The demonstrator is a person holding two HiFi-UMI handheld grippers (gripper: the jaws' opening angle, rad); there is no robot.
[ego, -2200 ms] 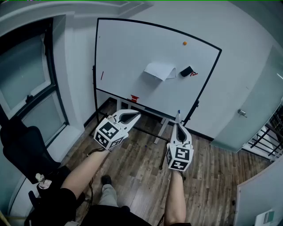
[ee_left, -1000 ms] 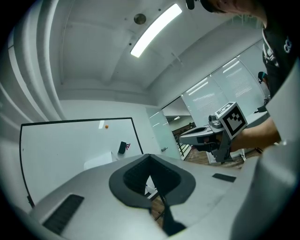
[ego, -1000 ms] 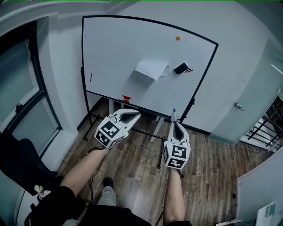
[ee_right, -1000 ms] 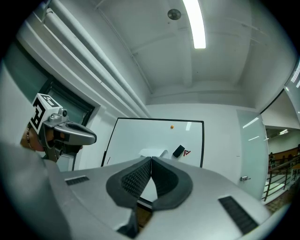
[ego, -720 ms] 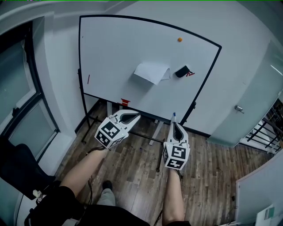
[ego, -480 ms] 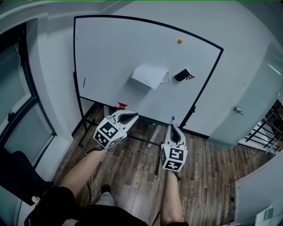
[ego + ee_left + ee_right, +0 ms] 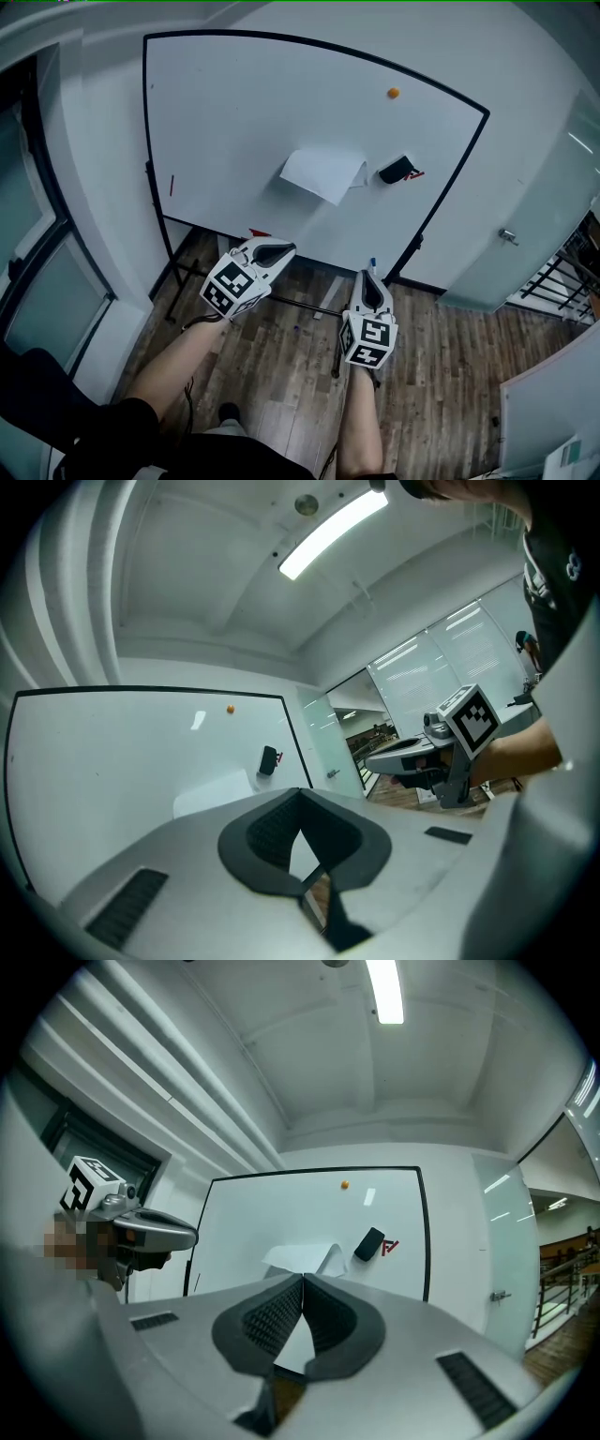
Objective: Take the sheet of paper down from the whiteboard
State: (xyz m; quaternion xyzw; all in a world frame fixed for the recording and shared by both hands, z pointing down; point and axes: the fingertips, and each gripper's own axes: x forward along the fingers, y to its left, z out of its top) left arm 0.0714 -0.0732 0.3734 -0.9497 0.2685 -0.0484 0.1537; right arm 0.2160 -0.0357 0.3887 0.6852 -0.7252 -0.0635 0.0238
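Left gripper (image 7: 279, 248) clenched: pads meet at the tips, nothing between them. Right gripper (image 7: 372, 275) likewise clenched and empty. Both are held out level in front of the person on bare forearms, pointing toward the whiteboard (image 7: 225, 103), neither touching it. In the head view the left one sits higher and is turned inward to the right. The right one points straight up the frame, its marker cube facing the camera. The two are side by side and apart; each shows at the edge of the other's view.

Paper (image 7: 323, 173): one white sheet on the board, lower middle of the surface, above and between the two tools in the head view. It sits askew, with one corner pointing down. Its right-hand edge curls away from the board; the rest lies flat. What fixes it there cannot be made out. It is well apart from both tools.

Black eraser (image 7: 397, 170) just right of the paper, not touching it, small red marks (image 7: 415, 174) at its right side. Orange magnet (image 7: 393, 93) higher up, alone. Short red stroke (image 7: 172, 185) near the board's left edge. Wood floor (image 7: 281, 375) below
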